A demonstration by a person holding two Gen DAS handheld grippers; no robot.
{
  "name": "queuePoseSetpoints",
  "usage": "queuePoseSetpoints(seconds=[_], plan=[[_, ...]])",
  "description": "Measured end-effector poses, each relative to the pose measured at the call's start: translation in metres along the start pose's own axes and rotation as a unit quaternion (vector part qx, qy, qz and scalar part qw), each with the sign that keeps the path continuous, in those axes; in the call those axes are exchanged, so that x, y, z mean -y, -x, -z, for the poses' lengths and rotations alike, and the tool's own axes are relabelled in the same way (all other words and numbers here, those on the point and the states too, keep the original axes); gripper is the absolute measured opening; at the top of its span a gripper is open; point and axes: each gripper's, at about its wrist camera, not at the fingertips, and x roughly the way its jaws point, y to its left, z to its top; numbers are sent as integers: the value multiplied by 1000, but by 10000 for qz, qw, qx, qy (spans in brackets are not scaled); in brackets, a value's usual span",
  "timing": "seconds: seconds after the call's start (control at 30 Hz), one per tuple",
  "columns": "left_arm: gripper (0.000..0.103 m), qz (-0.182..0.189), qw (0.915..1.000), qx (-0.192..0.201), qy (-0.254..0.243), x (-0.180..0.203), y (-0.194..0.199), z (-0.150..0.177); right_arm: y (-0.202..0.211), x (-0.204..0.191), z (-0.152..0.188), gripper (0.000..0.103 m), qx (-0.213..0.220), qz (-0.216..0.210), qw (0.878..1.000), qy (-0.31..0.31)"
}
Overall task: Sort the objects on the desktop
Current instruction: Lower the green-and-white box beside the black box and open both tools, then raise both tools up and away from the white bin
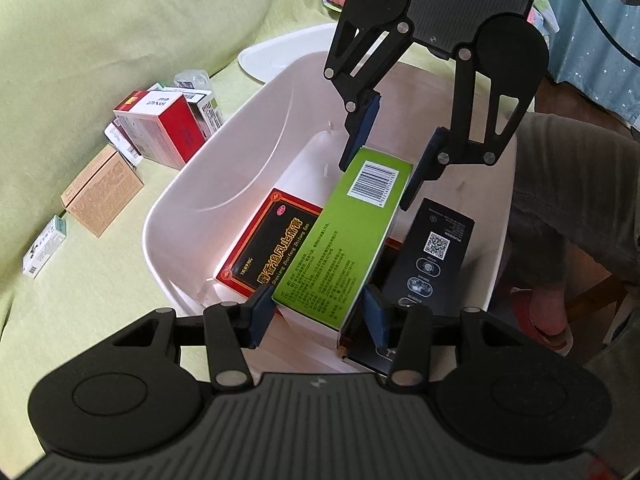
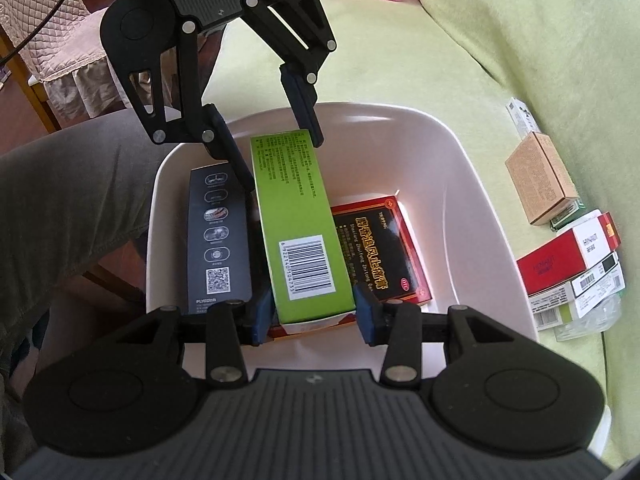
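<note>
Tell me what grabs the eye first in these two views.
The green box stands out: it hangs over the white bin with the right gripper at its barcode end and the left gripper at the other, fingers on both sides of it. Under it in the bin lie a red-and-black box and a dark box with a QR code. More boxes, one red and white, wait on the yellow-green cloth beside the bin.

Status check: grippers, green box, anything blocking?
Left gripper, right gripper: each at one end of green box. Box inside white bin, above red box. Nothing blocking.
</note>
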Motion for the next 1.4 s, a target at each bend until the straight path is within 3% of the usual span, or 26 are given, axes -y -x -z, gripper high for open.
queuePoseSetpoints(seconds=[0.27, 0.47, 0.77, 0.93, 1.4], plan=[[53, 83, 10000, 30, 41, 7, 5, 3, 11, -1, -1, 39, 250, -161, 9994, -201], [52, 42, 9998, 172, 64, 7, 12, 0, 19, 3, 3, 39, 287, -6, 9991, -305], [52, -25, 9991, 361, 216, 12, 19, 1, 8, 22, 32, 39, -397, 699, 9920, -974], [52, -61, 9992, 316, 255, 10, 15, 2, -9, 23, 32, 39, -517, 896, 9884, -1109], [52, 5, 9991, 284, 324, 7, 6, 4, -23, 21, 24, 39, -402, 788, 9879, -1271]])
